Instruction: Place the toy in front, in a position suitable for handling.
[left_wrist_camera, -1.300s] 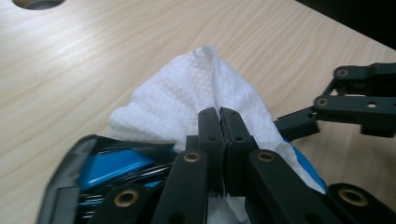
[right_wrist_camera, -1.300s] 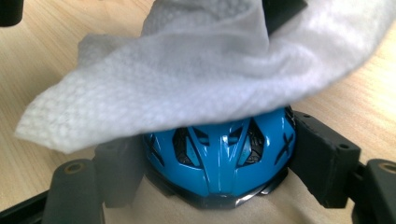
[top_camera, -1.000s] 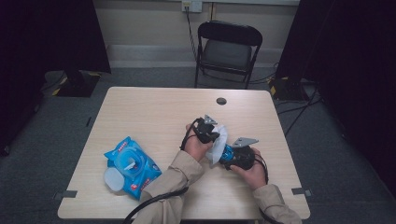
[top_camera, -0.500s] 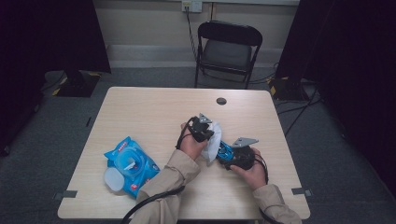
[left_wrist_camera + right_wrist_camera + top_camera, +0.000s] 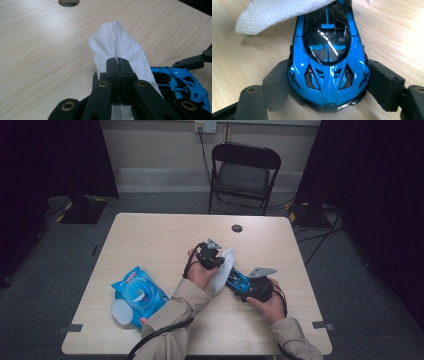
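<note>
A blue toy car (image 5: pixel 328 62) sits nose-out between the jaws of my right gripper (image 5: pixel 329 76), which are shut on its sides. In the high view the right gripper (image 5: pixel 250 287) holds the car (image 5: pixel 236 280) just above the table (image 5: pixel 150 235), right of centre. My left gripper (image 5: pixel 117 61) is shut on a white wipe (image 5: pixel 117 42), whose free end stands up past the jaws. The wipe (image 5: pixel 279 12) drapes over the car's far end. In the high view the left gripper (image 5: pixel 212 256) presses the wipe (image 5: pixel 223 267) against the car.
A blue pack of wipes (image 5: pixel 137 295) lies near the table's front left. A round cable hole (image 5: pixel 237 228) is at the far middle of the table, also shown as the hole (image 5: pixel 68 2). A black folding chair (image 5: pixel 245 170) stands beyond the table.
The left gripper with the wipe has shifted slightly left along the car. The right gripper and the car have stayed in place.
</note>
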The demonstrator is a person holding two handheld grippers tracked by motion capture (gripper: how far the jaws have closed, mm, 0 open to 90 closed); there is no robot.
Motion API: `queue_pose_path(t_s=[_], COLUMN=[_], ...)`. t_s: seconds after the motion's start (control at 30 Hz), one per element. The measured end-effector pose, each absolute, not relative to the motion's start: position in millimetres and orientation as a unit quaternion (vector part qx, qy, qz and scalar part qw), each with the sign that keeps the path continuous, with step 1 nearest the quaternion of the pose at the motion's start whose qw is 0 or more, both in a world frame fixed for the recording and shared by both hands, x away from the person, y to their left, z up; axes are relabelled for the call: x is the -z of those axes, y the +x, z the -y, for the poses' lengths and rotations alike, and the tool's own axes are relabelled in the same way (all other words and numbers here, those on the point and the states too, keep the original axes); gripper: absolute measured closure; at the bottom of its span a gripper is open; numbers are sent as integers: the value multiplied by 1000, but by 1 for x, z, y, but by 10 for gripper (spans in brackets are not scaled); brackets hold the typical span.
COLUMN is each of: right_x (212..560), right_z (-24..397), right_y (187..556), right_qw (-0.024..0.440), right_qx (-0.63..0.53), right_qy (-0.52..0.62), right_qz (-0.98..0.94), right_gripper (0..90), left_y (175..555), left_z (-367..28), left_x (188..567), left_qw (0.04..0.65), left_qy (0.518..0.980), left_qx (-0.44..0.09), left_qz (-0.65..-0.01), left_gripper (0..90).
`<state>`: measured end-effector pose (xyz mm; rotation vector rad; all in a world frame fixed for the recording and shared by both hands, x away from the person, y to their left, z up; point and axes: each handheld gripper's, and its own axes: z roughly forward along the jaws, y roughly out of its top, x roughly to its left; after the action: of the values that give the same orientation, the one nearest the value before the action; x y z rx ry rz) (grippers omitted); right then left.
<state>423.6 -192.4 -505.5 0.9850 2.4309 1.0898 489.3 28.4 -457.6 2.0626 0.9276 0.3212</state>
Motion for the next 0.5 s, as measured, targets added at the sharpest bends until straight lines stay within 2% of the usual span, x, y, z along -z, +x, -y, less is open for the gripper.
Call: queue_pose_path(t_s=[0.27,0.5], right_x=[505,505], right_z=[192,192], right_y=[424,424], right_qw=[150,150], right_qx=[-379,-380], right_qy=[343,343], right_qz=[-846,-846], right_gripper=[251,251], left_y=[487,478], left_z=[-36,-27], left_x=[447,435], left_qw=[419,448], left_qy=[818,810], left_qx=[-127,-118], left_qz=[-373,-359], left_gripper=[888,888])
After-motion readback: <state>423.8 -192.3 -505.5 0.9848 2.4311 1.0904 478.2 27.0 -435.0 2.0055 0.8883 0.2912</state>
